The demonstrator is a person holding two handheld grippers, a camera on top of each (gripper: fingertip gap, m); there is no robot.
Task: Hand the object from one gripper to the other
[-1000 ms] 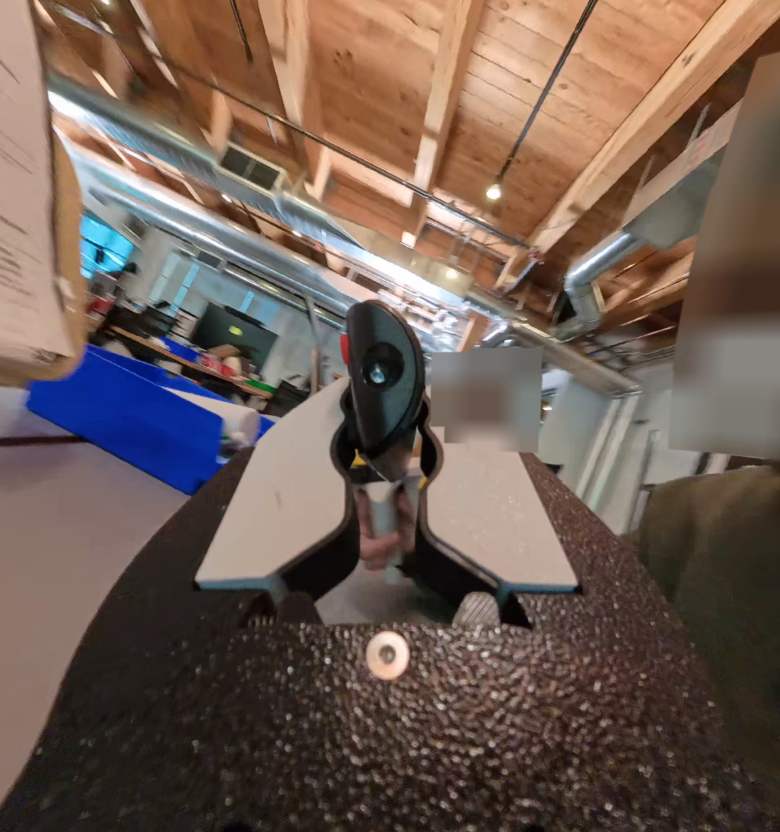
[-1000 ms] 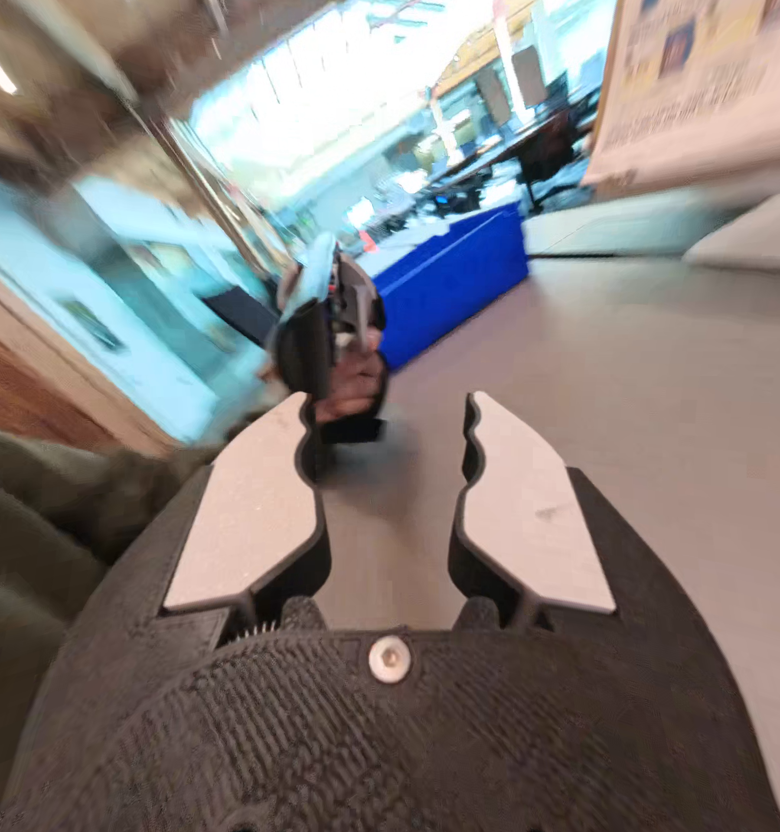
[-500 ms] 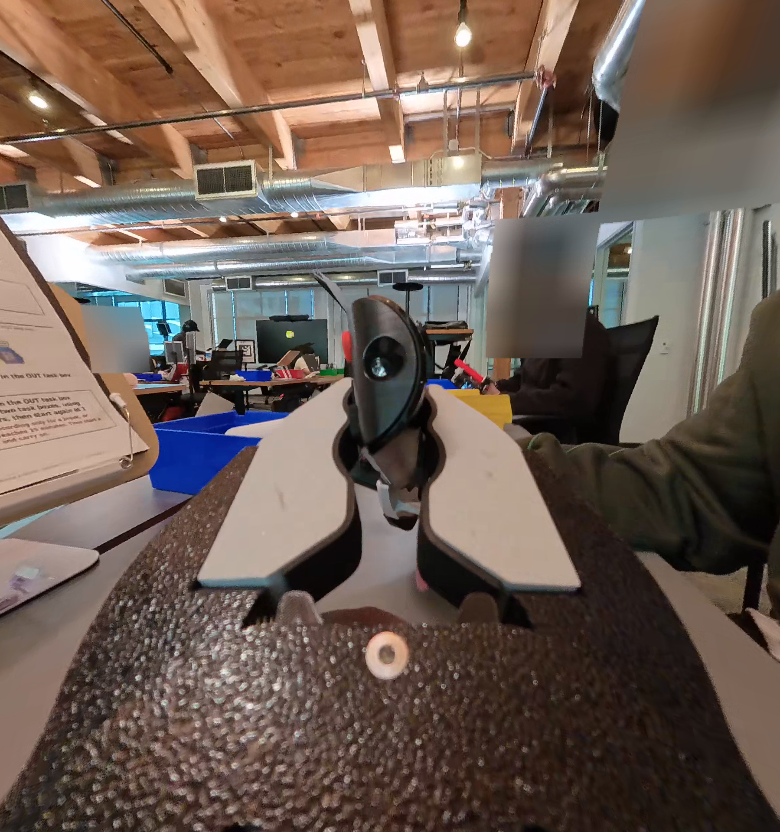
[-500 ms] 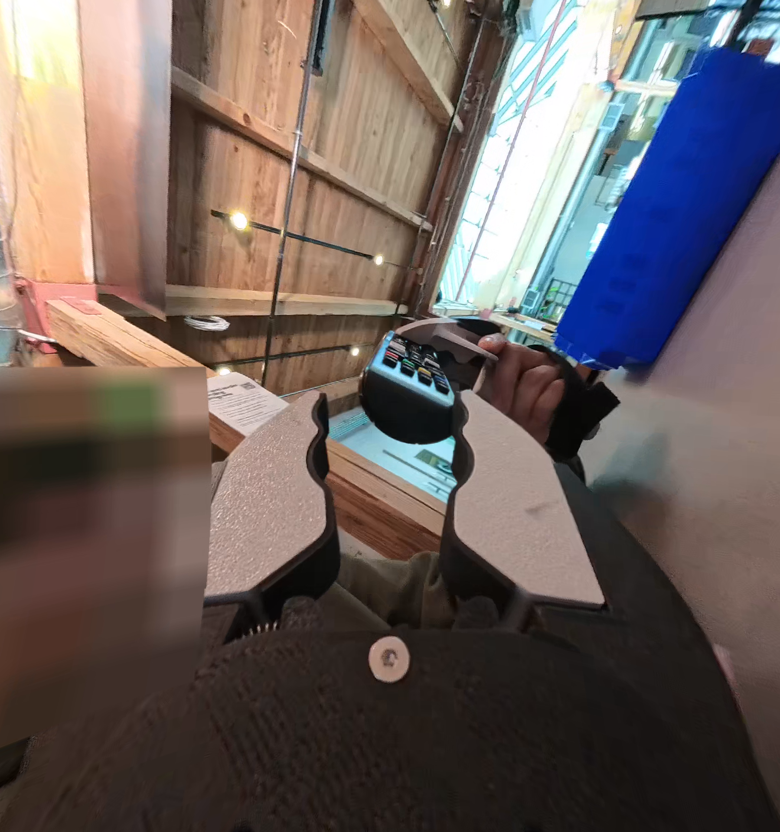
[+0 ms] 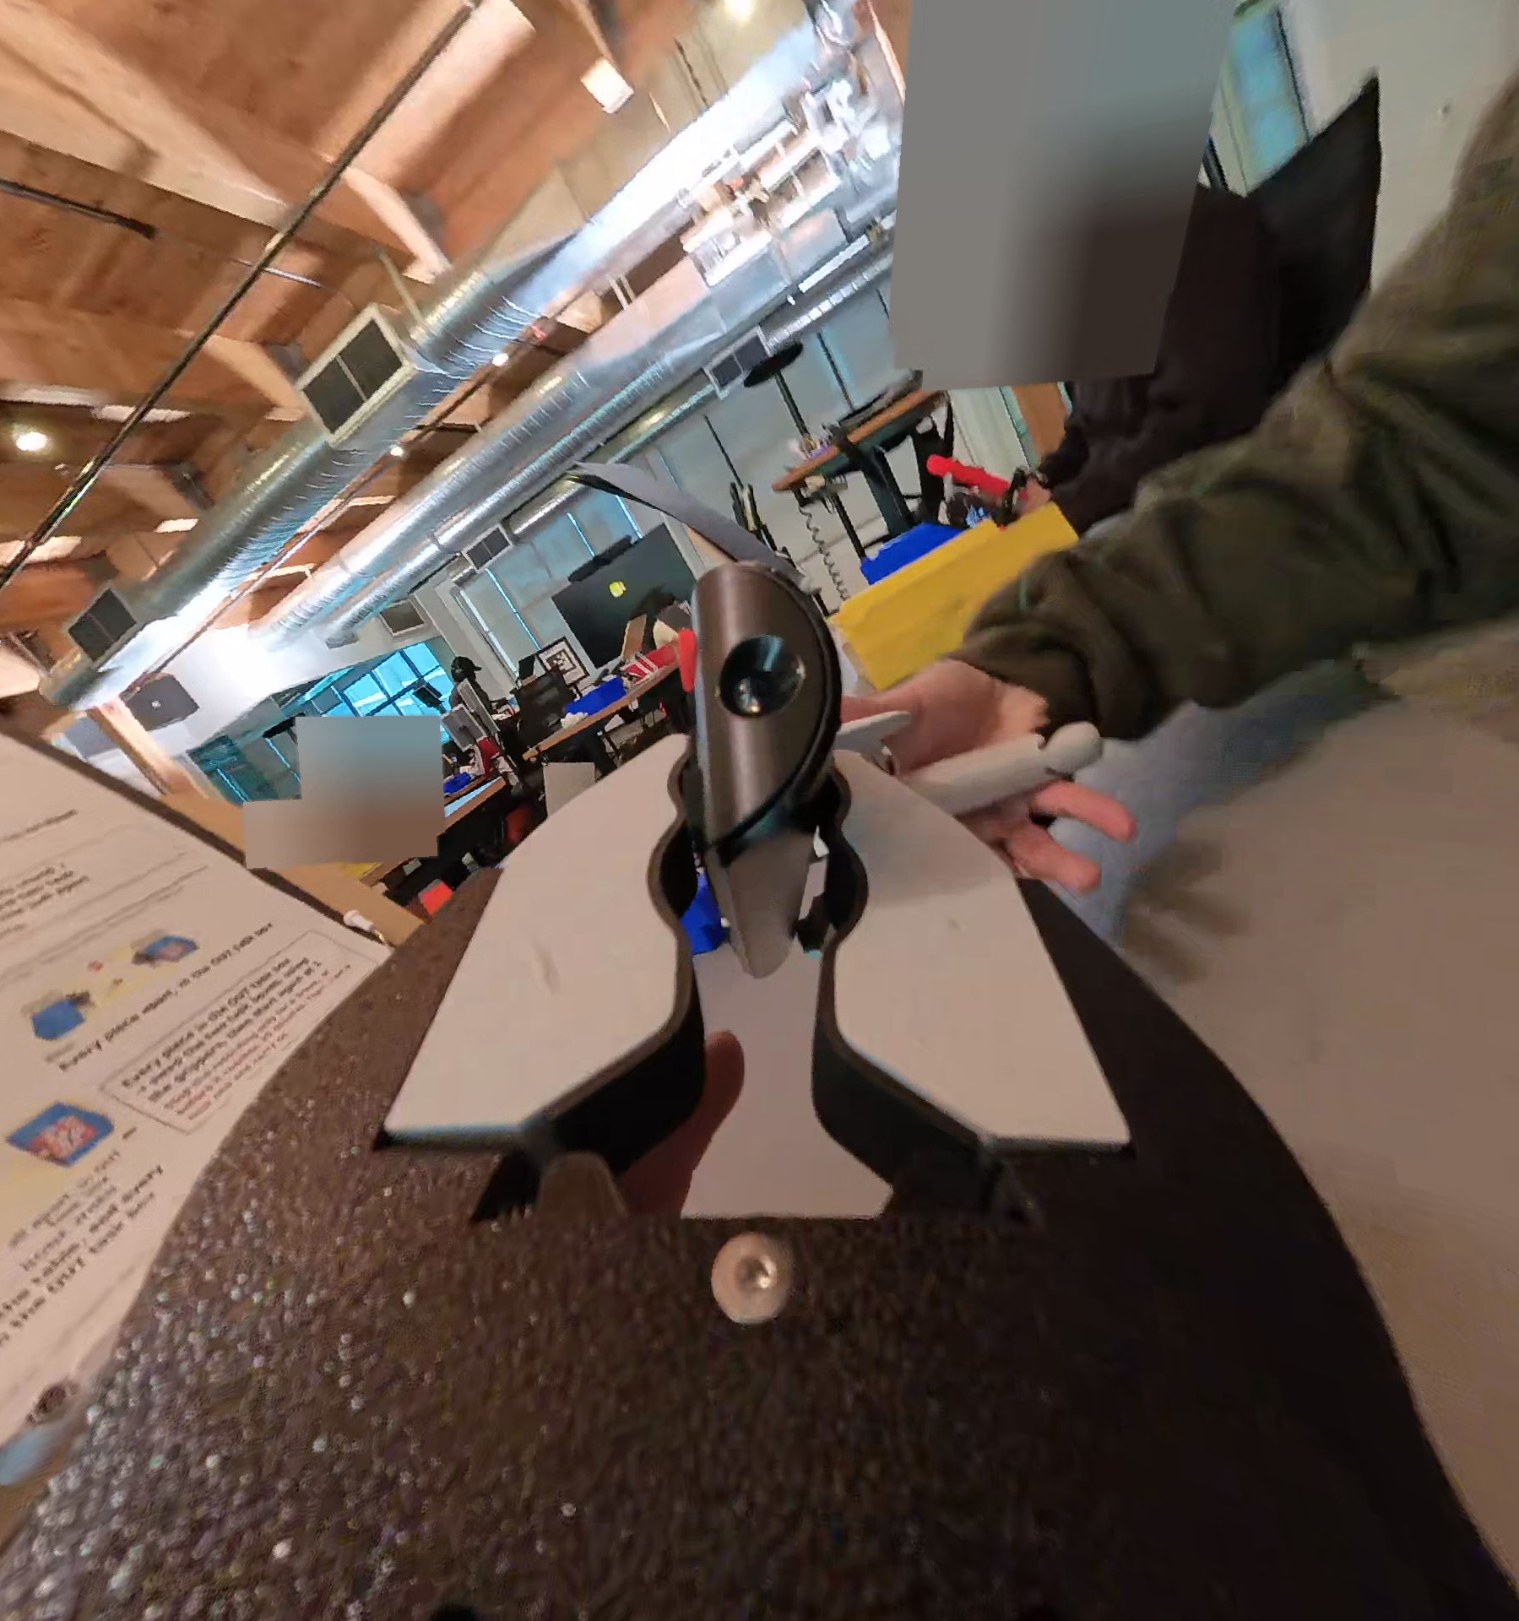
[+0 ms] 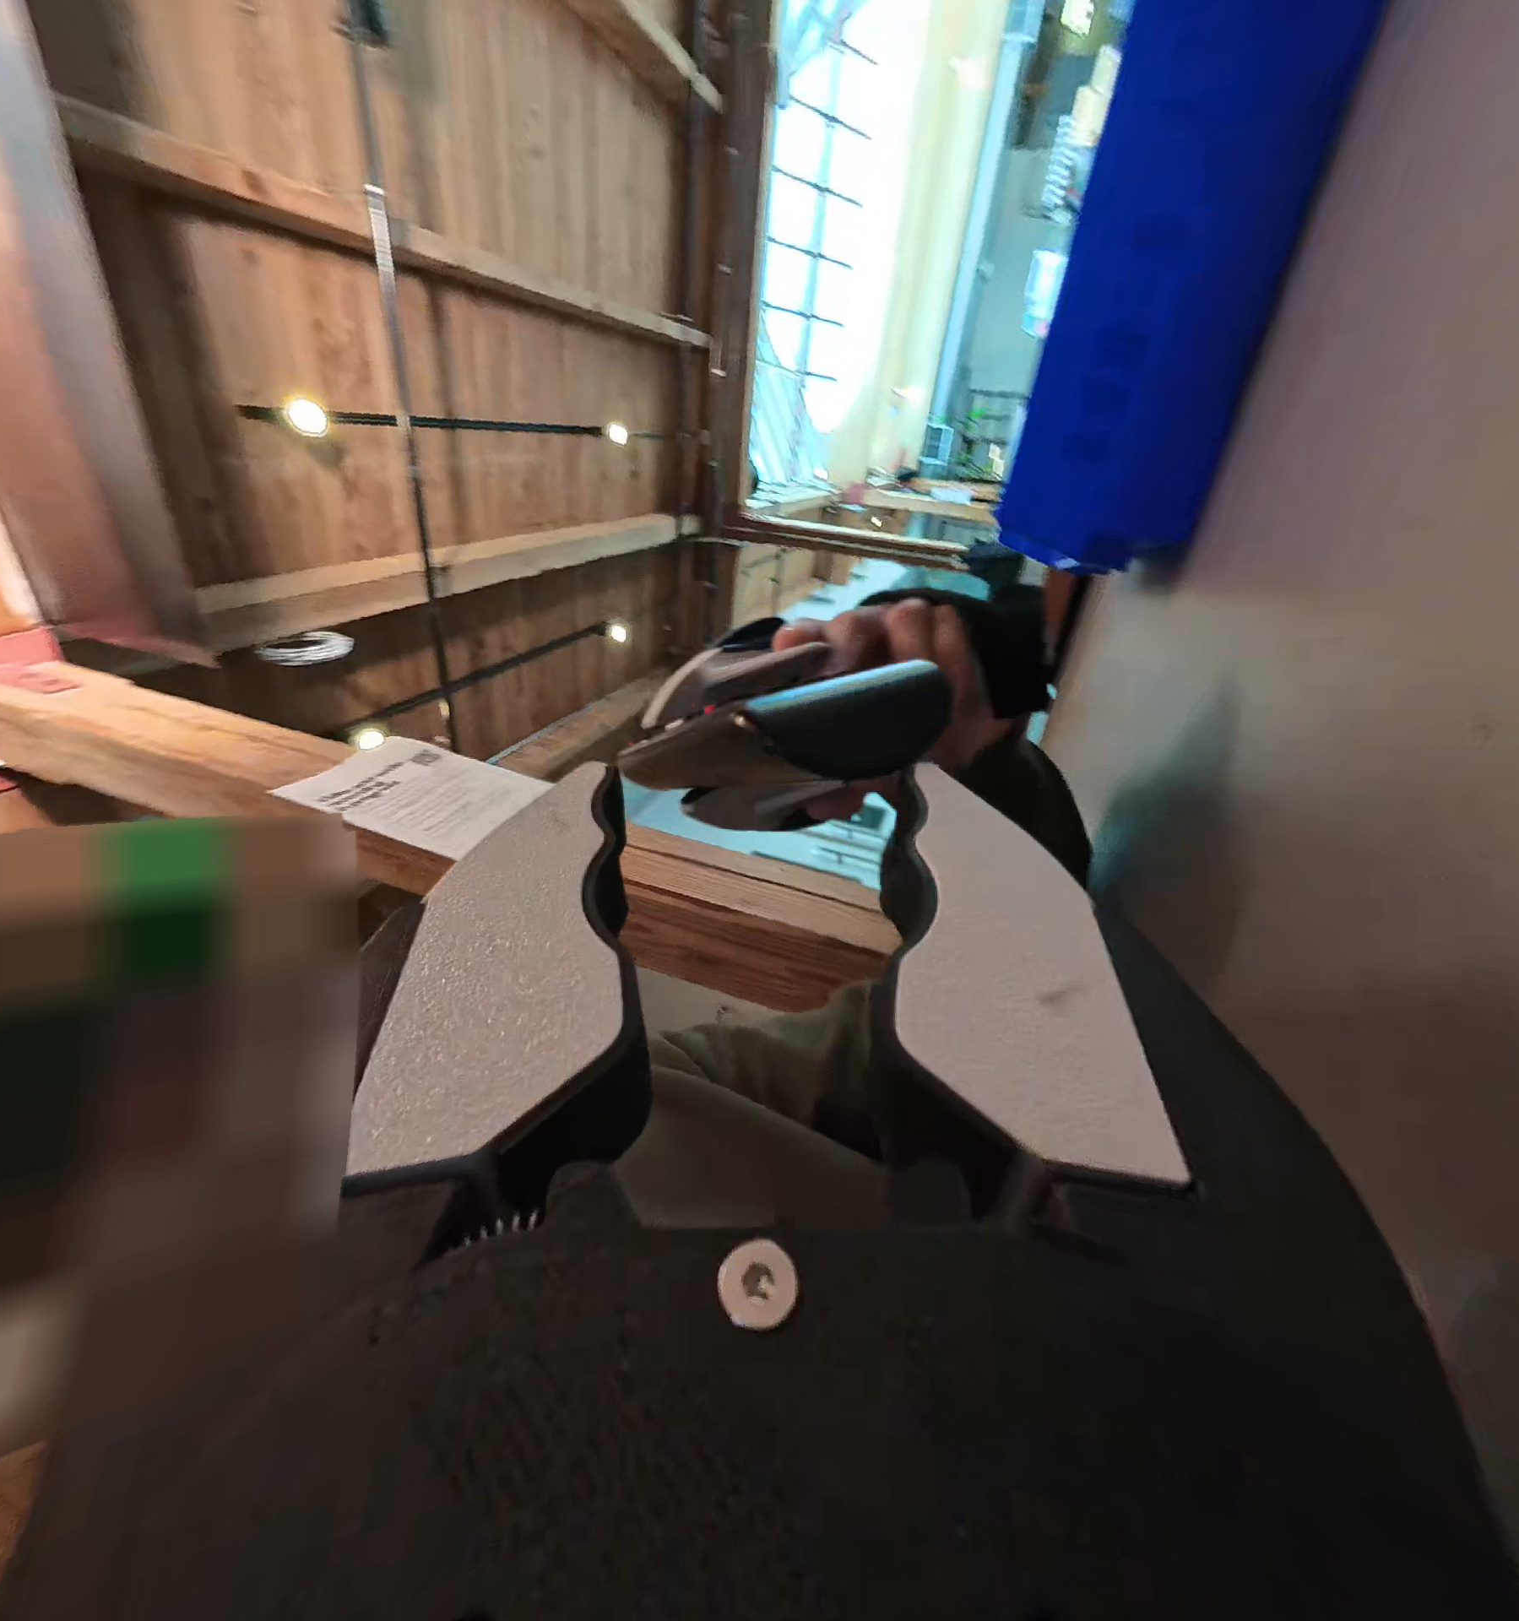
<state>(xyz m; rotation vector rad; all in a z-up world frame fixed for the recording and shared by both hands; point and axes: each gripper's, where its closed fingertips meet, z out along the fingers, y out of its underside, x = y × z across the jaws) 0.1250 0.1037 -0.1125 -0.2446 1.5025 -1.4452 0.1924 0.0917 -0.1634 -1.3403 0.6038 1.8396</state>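
Note:
A black handheld device (image 5: 760, 728) with a screw in its curved side stands upright between the tips of my left gripper (image 5: 756, 789), which is shut on it. In the right wrist view the same device (image 6: 834, 719) lies sideways just beyond my right gripper (image 6: 760, 781), whose jaws stand wide apart and empty. A hand (image 6: 896, 631) is behind the device there. In the left wrist view my right gripper's grey fingers (image 5: 1001, 767) show to the right of the device, close to it, held by a hand (image 5: 949, 728).
A clipboard with a printed instruction sheet (image 5: 80, 1009) stands at the left. A grey table (image 5: 1352, 1009) lies below. A blue bin (image 6: 1177, 263) and a yellow bin (image 5: 940, 596) are farther off. An olive sleeve (image 5: 1264, 544) crosses the upper right.
My left gripper has tilted with the device in it. My right gripper has come closer to the device, which now shows its side rather than its keypad in the right wrist view.

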